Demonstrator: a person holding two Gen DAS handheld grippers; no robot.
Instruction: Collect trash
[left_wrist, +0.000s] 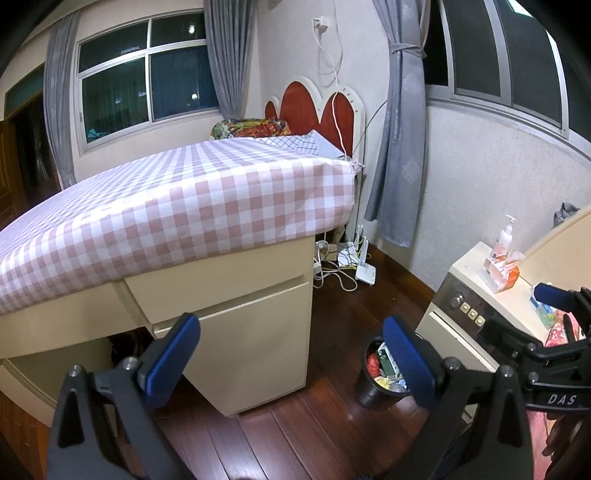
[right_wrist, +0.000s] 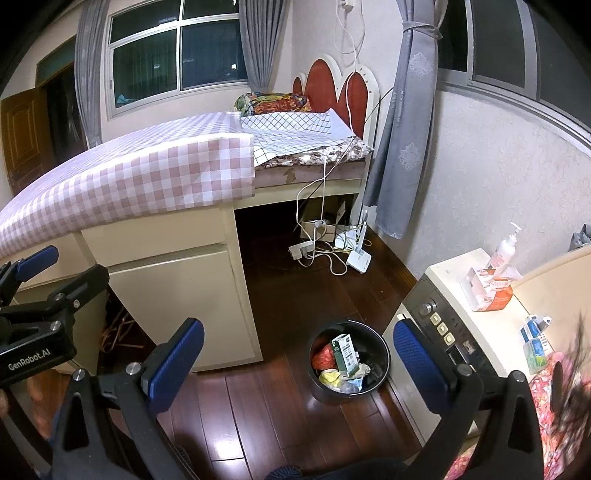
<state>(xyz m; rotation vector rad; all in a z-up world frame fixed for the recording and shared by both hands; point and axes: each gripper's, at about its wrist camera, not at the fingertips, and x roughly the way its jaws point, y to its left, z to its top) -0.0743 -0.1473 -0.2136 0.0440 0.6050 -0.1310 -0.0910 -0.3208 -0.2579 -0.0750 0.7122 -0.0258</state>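
From your left wrist view, your left gripper (left_wrist: 291, 358) stands with its blue ribbed pads wide apart and nothing between them. The black round trash bin (left_wrist: 373, 391) sits on the dark glossy wood floor (left_wrist: 295, 435) just behind the right-hand pad, which hides part of its rim; crumpled red, yellow and white scraps fill it. Beyond the gap rises a cream cabinet (left_wrist: 251, 332) under a pink-and-white checked cloth (left_wrist: 184, 206). Your right gripper (left_wrist: 554, 306) enters at the right edge, by a cream appliance (left_wrist: 476, 295) with a metal knob and buttons.

From your right wrist view, your right gripper (right_wrist: 299, 365) is likewise spread wide and empty. The bin (right_wrist: 349, 391) lies between the pads, nearer the right one, farther ahead on the floor. A green-and-white carton (right_wrist: 345, 354) stands upright among soft wrappers. Your left gripper (right_wrist: 33, 273) shows at the left, fingers parted. White cables (right_wrist: 325, 254) tangle by the wall.
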